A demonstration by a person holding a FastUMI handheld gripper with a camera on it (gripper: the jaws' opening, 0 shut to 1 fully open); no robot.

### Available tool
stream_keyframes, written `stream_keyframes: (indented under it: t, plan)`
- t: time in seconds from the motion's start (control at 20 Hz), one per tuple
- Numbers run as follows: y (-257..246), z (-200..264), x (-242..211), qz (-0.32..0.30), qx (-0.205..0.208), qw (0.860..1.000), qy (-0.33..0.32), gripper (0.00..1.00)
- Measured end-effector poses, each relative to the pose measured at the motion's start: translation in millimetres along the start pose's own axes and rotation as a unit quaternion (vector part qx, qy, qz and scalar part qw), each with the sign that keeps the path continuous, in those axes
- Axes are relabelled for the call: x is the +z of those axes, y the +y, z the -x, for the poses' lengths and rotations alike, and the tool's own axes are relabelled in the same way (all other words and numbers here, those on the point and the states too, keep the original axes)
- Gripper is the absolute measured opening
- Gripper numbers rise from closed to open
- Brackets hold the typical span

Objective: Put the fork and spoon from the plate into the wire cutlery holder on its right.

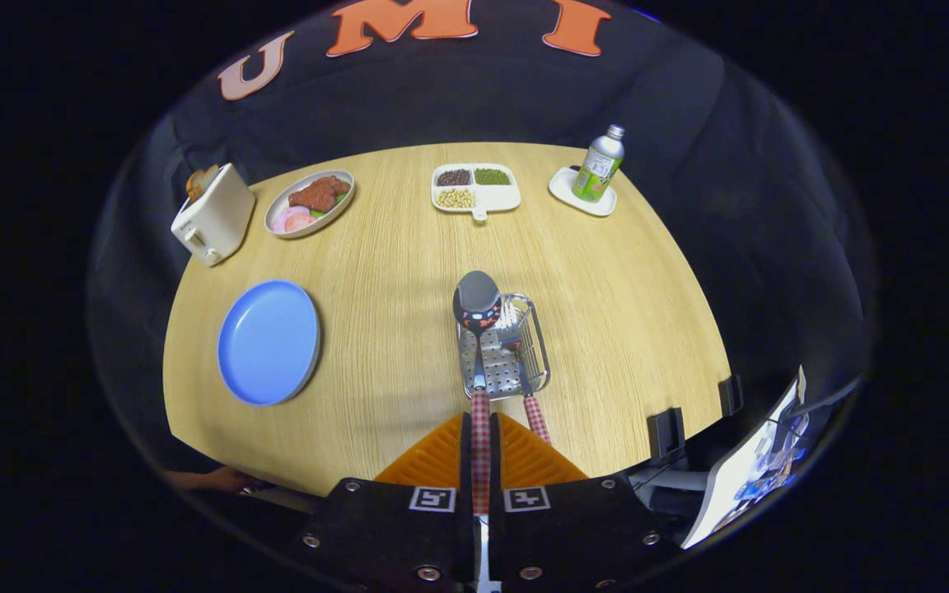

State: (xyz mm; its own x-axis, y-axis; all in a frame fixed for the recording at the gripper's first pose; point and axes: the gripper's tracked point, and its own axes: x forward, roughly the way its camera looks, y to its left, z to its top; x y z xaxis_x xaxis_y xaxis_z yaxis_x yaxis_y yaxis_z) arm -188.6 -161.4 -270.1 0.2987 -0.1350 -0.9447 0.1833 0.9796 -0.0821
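holder [505, 346]: fork [529, 395] leans inside, little room beside | gripper [481, 461]: clamps spoon [477, 329] above it | bare table [392, 329] either side

You have a round, light wood-grain table [409, 272] under you. On it lie an empty blue round plate [268, 342], a white toaster [212, 214], an oval white plate of meat and vegetables [310, 203], a white divided tray of beans [475, 189], a small white dish [582, 193] carrying a green bottle [600, 165], and a wire cutlery holder [506, 346] ahead of your closed fingers [433, 449].
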Motion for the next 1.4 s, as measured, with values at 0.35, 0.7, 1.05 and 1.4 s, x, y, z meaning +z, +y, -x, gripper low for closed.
stream_keyframes:
  t: [0.35, 0.7, 1.05, 1.4]
  plan:
    - [-8.4, -7.0, -9.0, 0.055, 0.017, 0.996, 0.067, 0.07]
    - [-7.3, -16.9, -3.7, 0.119, 0.022, 0.984, 0.132, 0.07]
    - [-10.9, -30.8, 3.6, 0.133, 0.026, 0.973, 0.184, 0.08]
    - [-2.2, -33.9, 32.8, 0.111, 0.040, 0.981, 0.154, 0.13]
